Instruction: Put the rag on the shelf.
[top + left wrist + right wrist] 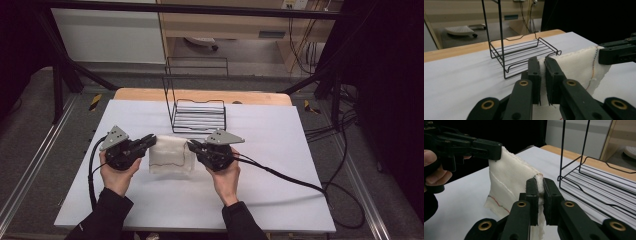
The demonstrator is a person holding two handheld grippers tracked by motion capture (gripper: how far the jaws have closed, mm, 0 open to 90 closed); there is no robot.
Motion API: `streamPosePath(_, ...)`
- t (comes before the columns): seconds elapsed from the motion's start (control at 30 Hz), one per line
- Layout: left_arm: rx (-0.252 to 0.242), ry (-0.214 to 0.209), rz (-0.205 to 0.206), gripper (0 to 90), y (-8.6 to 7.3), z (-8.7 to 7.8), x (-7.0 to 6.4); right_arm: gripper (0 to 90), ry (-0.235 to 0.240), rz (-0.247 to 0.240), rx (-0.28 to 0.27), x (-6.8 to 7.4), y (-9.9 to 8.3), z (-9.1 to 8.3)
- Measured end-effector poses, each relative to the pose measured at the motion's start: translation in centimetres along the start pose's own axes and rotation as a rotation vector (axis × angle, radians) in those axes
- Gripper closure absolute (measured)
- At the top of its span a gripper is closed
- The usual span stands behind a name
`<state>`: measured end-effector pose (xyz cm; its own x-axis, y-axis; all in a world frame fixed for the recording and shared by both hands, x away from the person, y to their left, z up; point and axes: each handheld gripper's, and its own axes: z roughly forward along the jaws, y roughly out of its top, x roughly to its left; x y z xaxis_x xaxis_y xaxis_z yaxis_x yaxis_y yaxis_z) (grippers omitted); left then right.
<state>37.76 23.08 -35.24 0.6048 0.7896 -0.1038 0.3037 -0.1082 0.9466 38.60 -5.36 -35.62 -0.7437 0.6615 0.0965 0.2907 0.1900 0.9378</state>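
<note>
A white cloth (170,154) with coloured stitching along its edge hangs between the two grippers, just above the white table (280,200). My left gripper (150,140) is shut on the cloth's left top corner, and its jaws pinch the cloth (579,65) in the left gripper view. My right gripper (192,146) is shut on the right top corner; in the right gripper view the cloth (509,182) stretches from its jaws to the other gripper (486,148). The lower edge of the cloth rests on the table.
A black wire rack (199,112) with a tall back frame stands just behind the cloth, at the table's far middle. A wooden strip (260,97) runs along the far edge. Cables (300,182) trail from the right gripper across the table's right side.
</note>
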Motion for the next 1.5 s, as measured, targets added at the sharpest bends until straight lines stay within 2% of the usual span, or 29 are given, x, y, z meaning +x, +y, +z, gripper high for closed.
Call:
streamPosePath(0.2, -0.025, 0.009, 0.005, 83.3, 0.5, -0.1, -0.7, 83.9, -0.008, -0.022, -0.023, -0.1, 0.5, -0.8)
streamPosePath(0.33, -0.034, 0.023, 0.026, 83.3, 1.2, -0.1, -1.3, 83.9, -0.014, -0.033, -0.036, -0.2, 0.9, -1.3)
streamPosePath(0.63, -0.064, 0.01, 0.034, 83.3, 2.4, 0.3, -2.3, 83.9, -0.032, -0.05, -0.062, -0.6, 2.0, -2.9)
streamPosePath(0.9, -0.104, 0.02, 0.041, 83.3, 3.0, 0.7, -2.9, 83.9, -0.052, -0.063, -0.088, -1.0, 2.7, -3.7)
streamPosePath(1.5, -0.168, -0.008, 0.034, 83.3, 5.1, 1.2, -3.7, 83.9, -0.072, -0.069, -0.17, -1.7, 4.1, -5.3)
